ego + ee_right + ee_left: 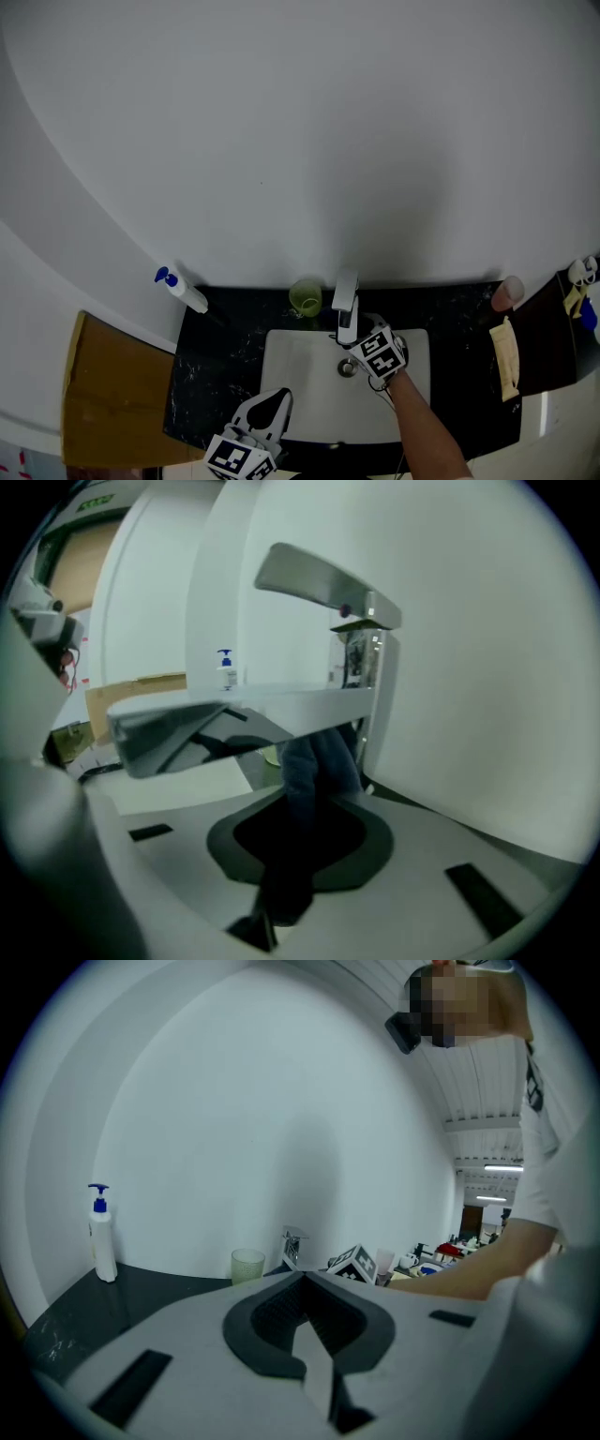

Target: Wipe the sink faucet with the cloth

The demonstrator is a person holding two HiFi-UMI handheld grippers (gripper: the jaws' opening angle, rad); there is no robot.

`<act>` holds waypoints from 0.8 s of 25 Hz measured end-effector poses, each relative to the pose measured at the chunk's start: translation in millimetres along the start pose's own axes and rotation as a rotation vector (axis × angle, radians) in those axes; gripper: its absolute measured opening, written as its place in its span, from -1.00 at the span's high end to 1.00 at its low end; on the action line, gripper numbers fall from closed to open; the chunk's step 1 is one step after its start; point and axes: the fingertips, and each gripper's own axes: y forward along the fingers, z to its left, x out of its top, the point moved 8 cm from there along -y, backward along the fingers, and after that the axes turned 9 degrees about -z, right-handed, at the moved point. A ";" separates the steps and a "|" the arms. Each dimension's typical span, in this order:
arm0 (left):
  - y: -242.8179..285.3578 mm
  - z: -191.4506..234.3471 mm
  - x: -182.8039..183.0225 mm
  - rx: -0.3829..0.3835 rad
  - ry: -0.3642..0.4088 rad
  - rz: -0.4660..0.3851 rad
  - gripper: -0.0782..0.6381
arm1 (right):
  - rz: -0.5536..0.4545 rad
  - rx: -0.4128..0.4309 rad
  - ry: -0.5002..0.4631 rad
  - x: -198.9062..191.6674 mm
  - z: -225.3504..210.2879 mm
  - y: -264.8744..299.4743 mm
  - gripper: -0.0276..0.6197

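The chrome sink faucet (pixel 345 306) stands at the back of the white sink (pixel 300 375). In the right gripper view its flat spout (pixel 244 714) crosses just above the jaws, with the lever handle (pixel 323 578) higher up. My right gripper (pixel 356 335) sits right under the spout beside the faucet body, shut on a dark blue cloth (pixel 314 766) that presses against the underside of the spout. My left gripper (pixel 274 401) hovers over the sink's front left edge, jaws together with nothing in them; its view shows the faucet (pixel 293 1244) farther off.
A white soap bottle with a blue pump (pixel 182 290) stands on the black counter (pixel 216 366) at the left. A green cup (pixel 305 296) sits just left of the faucet. A yellow cloth (pixel 504 356) and a pink cup (pixel 508 292) lie at the right. A white wall rises behind.
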 end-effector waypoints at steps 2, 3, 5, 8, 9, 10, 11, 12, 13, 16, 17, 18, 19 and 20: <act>-0.8 0.4 -0.1 0.001 0.000 -0.001 0.78 | -0.016 -0.027 0.018 1.8 -9.7 -8.0 0.73; -0.7 -0.2 -0.3 0.000 0.000 -0.001 0.78 | -0.043 -0.037 0.012 3.9 -13.0 -13.7 0.73; 0.9 -0.9 -1.0 -0.006 0.001 0.001 0.78 | -0.115 -0.037 -0.001 9.8 -17.4 -25.2 0.73; 2.6 -1.9 -2.8 -0.013 0.002 0.005 0.78 | -0.185 -0.010 -0.003 13.6 -16.5 -35.9 0.73; 2.7 -2.4 -3.5 -0.015 0.002 0.006 0.78 | -0.197 -0.006 0.000 12.5 -15.4 -37.1 0.73; 2.8 -2.7 -3.9 -0.016 0.002 0.008 0.78 | -0.202 -0.004 0.008 11.4 -14.7 -36.3 0.73; 3.0 -2.7 -3.9 -0.016 0.002 0.010 0.78 | -0.199 -0.004 0.020 10.3 -14.7 -33.1 0.73; 3.1 -2.3 -3.7 -0.014 0.003 0.011 0.78 | -0.185 -0.004 0.035 8.8 -15.1 -27.5 0.73; 3.0 -1.8 -3.4 -0.012 0.003 0.010 0.78 | -0.157 -0.006 0.054 6.1 -16.0 -20.6 0.73; 1.0 0.1 -1.3 -0.001 0.001 0.002 0.78 | -0.039 -0.036 0.138 -5.8 -19.1 -4.5 0.73; 0.3 1.2 -0.5 0.002 0.002 -0.001 0.78 | -0.003 -0.048 0.170 -7.9 -19.9 -2.3 0.73; -0.4 2.3 0.1 0.004 0.003 -0.003 0.78 | 0.032 -0.055 0.196 -8.6 -20.5 -0.8 0.73; -0.8 3.1 0.4 0.007 0.003 -0.003 0.78 | 0.062 -0.056 0.212 -8.5 -20.9 0.4 0.73; -1.3 3.2 0.5 0.008 0.002 -0.005 0.78 | 0.080 -0.051 0.215 -7.8 -21.1 1.1 0.73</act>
